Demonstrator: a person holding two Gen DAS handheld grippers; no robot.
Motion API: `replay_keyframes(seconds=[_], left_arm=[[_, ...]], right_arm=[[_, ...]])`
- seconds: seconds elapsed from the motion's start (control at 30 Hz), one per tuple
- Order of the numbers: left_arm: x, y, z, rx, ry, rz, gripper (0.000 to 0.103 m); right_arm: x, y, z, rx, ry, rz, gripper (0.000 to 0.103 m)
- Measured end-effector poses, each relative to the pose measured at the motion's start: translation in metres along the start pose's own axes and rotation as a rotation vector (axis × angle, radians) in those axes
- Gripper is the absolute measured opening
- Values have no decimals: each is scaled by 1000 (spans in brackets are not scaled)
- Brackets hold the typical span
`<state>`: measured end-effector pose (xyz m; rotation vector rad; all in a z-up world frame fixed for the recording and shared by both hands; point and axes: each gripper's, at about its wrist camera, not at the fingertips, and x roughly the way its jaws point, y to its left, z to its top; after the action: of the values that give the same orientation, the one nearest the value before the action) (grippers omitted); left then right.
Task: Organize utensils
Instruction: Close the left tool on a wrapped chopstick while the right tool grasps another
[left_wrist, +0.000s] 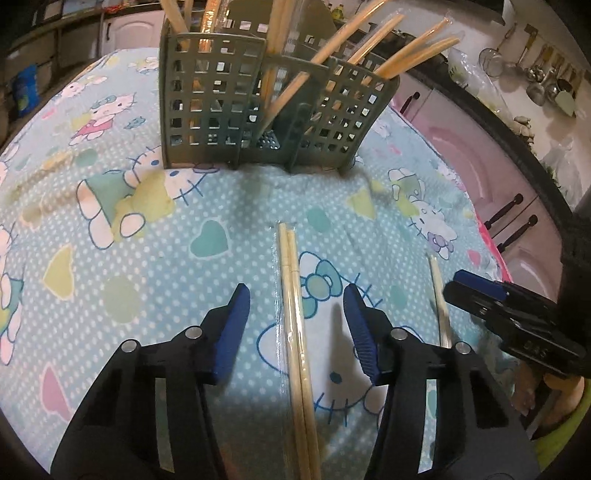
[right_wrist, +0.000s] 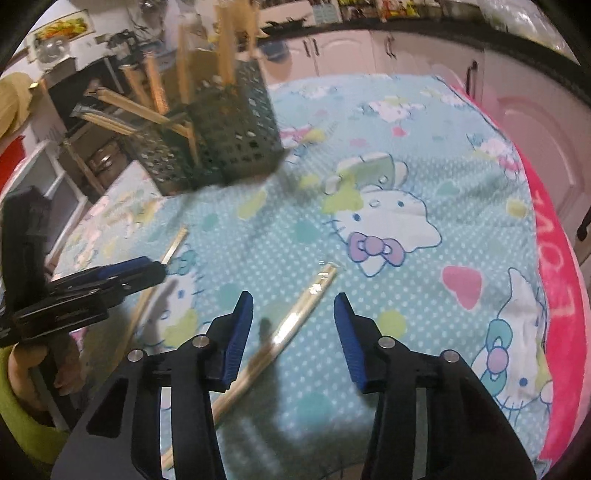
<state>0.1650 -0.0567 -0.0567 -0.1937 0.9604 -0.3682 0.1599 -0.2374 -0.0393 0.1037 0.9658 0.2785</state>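
Many chopsticks (left_wrist: 354, 40) already stand in the holder (left_wrist: 273, 110), while two wrapped pairs (left_wrist: 295, 332) lie below my left hand-held gripper (left_wrist: 297, 328) and right hand-held gripper (right_wrist: 293, 332), both spread apart and empty.

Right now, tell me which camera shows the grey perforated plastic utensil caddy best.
Left wrist view: the grey perforated plastic utensil caddy stands sharp and front-on, with chopsticks inside. The right wrist view shows it blurred, off to the left.

A grey-green perforated utensil holder (left_wrist: 273, 107) is seen upright at 12 o'clock, with wrapped chopsticks (left_wrist: 354, 33) leaning in its compartments. One wrapped chopstick pair (left_wrist: 295, 325) is laid flat at 6 o'clock; another pair (left_wrist: 439, 295) is laid toward 4 o'clock.
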Motion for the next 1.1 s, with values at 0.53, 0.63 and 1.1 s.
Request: replay_keyframes(seconds=[0.53,0.63,1.1], left_arm=[[31,-7,31,24,43,49,37],[35,-8,37,37,51,77,36],[19,11,46,-22,13,61,1]], right_arm=[[35,-1,29,14,21,-81,16],[35,-4,31,18,13,-68,12],[-11,17,40,-38,-116,51,11]])
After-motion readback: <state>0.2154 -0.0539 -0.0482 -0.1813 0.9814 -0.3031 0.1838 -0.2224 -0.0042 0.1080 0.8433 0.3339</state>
